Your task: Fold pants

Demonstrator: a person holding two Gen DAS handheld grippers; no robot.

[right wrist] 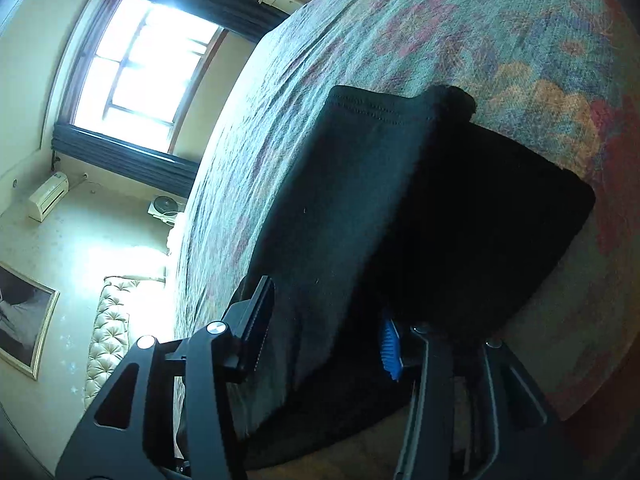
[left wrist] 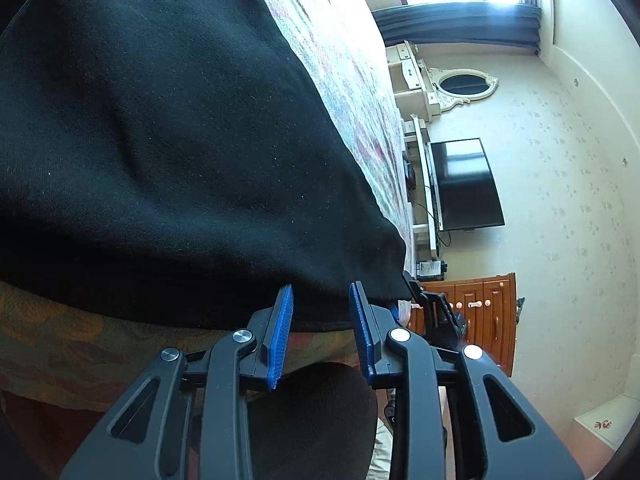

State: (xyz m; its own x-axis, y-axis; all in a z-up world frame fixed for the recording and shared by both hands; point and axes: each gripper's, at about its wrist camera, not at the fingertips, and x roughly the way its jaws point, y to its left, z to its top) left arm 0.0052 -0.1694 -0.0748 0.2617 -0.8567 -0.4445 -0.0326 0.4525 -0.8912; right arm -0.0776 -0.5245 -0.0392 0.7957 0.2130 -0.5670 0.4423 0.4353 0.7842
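Observation:
The black pants [left wrist: 168, 140] lie folded on a floral bedspread [left wrist: 344, 60]. In the left wrist view my left gripper [left wrist: 322, 300] is open, its blue pads [left wrist: 280, 336] at the near edge of the cloth with nothing between them. In the right wrist view the pants [right wrist: 380, 208] show as a dark folded stack with a stitched hem at the far end. My right gripper [right wrist: 326, 320] is open, its jaws standing either side of the near corner of the stack; one blue pad [right wrist: 390, 350] shows beside the cloth.
The bedspread [right wrist: 460, 32] fills most of the right wrist view. Beyond the bed edge are a TV [left wrist: 466, 184], a wooden cabinet [left wrist: 480, 312], a white dresser with mirror [left wrist: 464, 84], a window [right wrist: 140, 64] and a tufted bench [right wrist: 108, 332].

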